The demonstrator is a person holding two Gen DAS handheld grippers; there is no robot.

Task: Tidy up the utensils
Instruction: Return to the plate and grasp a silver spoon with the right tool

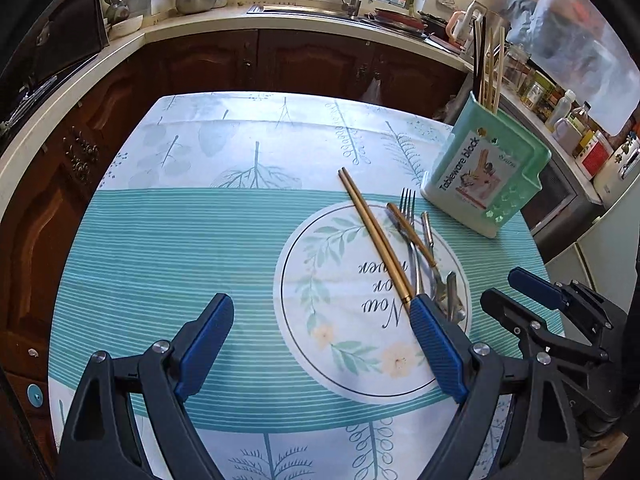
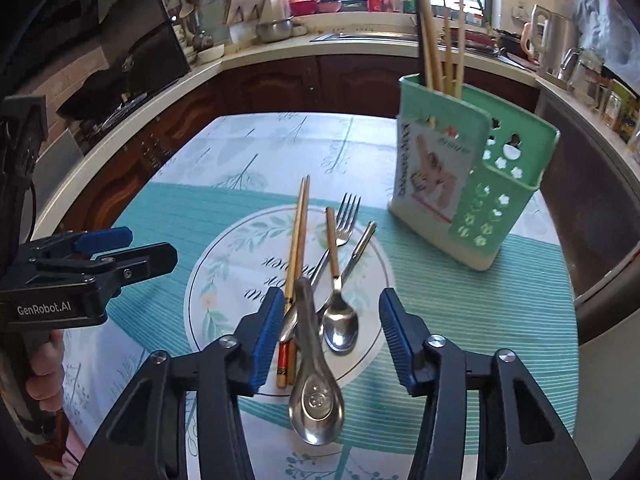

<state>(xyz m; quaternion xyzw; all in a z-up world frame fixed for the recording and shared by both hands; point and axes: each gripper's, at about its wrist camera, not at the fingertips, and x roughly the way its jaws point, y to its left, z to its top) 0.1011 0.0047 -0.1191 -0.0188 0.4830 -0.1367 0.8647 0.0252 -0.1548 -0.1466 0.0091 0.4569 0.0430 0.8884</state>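
Our left tongs [image 1: 320, 344] and right tongs [image 2: 328, 340] both gape wide, holding nothing, above the desk [image 1: 160, 240] with its teal striped cloth. Between the right tongs lie spoons [image 2: 318, 396], chopsticks [image 2: 298, 236] and a fork [image 2: 344, 220]. Beyond, to their right, stands the green holder [image 2: 472, 184]; behind it run brown cabinets [image 1: 256, 60].

The soup spoon [image 2: 316, 392] is polished metal, mirror-glossy, as is the smaller spoon [image 2: 340, 326]. The fork [image 2: 344, 220] looks like duller steel. The chopsticks [image 2: 298, 236] have a matt golden finish. The utensil holder [image 2: 472, 184] is smooth green plastic with a paper label. Printed cloth [image 2: 460, 312] covers the bench.
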